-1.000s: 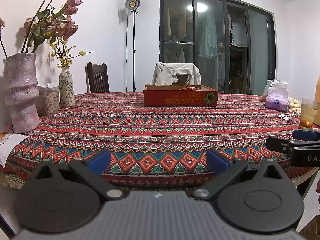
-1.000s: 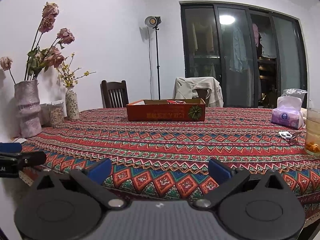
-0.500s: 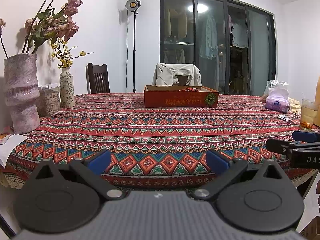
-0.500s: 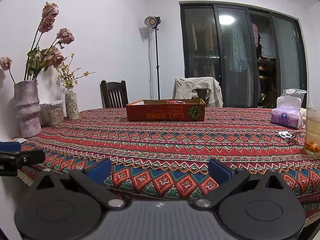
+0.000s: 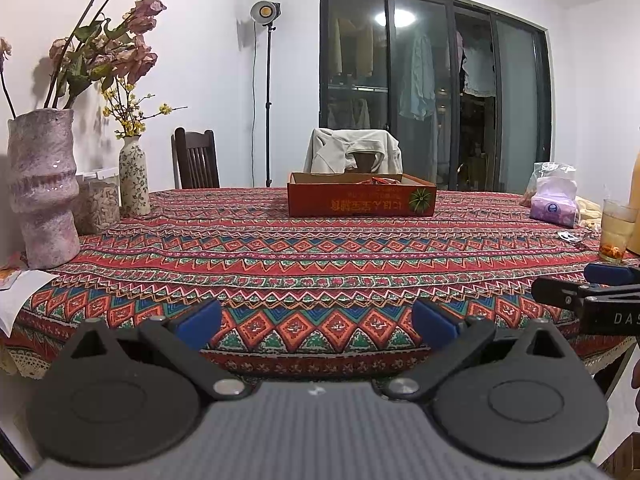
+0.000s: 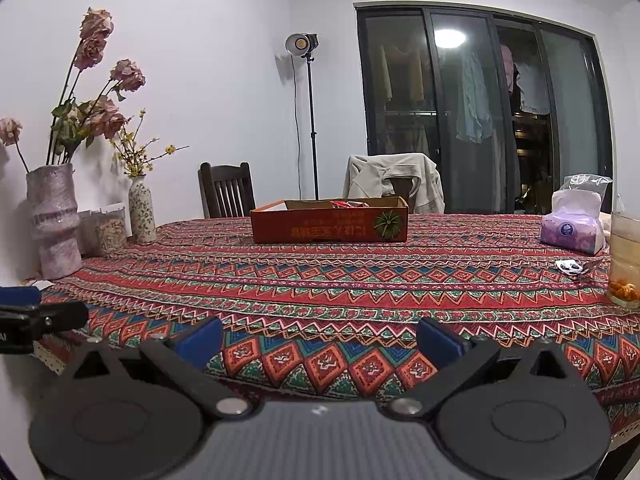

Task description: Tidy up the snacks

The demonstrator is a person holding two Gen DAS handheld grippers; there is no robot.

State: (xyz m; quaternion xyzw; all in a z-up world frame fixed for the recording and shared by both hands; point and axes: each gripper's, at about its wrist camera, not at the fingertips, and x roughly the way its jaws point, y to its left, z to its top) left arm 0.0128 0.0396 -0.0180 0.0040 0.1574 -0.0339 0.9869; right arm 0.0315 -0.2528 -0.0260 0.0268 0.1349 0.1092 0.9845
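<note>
Nothing moved; red packets (image 6: 346, 205), perhaps snacks.

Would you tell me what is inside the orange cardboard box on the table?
Red snack wrappers show above the orange cardboard box rim; the front wall hides the rest.

A box (image 5: 362, 199) is sitting on the table (image 5: 320, 256) straight ahead of both claws, snack packets (image 6: 347, 204) lying inside it. Vases (image 5: 42, 184) are standing far left; a tissue pack (image 6: 573, 222) and glass (image 6: 625, 258) far right.
</note>
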